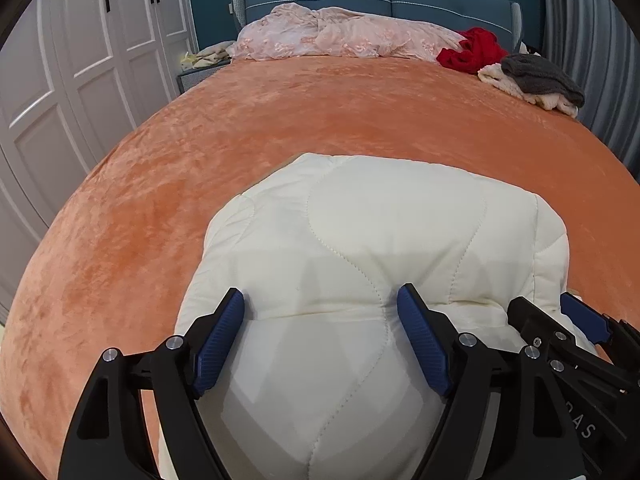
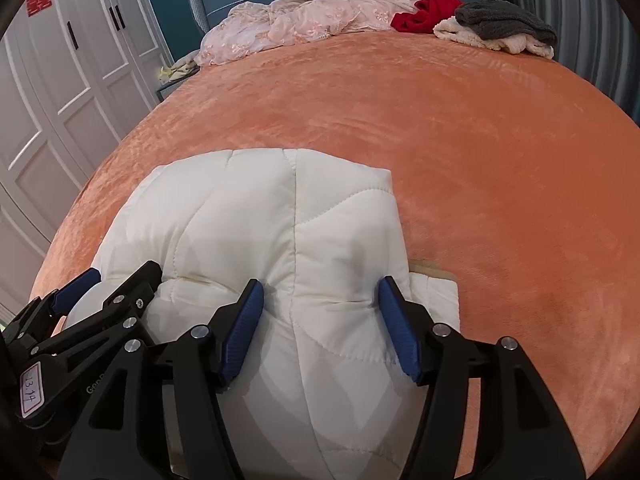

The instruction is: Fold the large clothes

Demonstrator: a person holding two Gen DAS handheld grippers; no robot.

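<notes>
Left gripper and right gripper apart over cream quilt, label "13.14"

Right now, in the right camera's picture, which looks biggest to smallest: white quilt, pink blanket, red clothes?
1. white quilt, though it is nearest the camera, so it may just look bigger
2. pink blanket
3. red clothes

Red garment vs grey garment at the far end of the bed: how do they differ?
The red garment lies crumpled in a loose heap against the pink bedding; the grey garment looks roughly folded. The red one rests directly on the orange bedspread; the grey one sits on top of a cream fleece item. Both are soft fabric near the headboard.
</notes>
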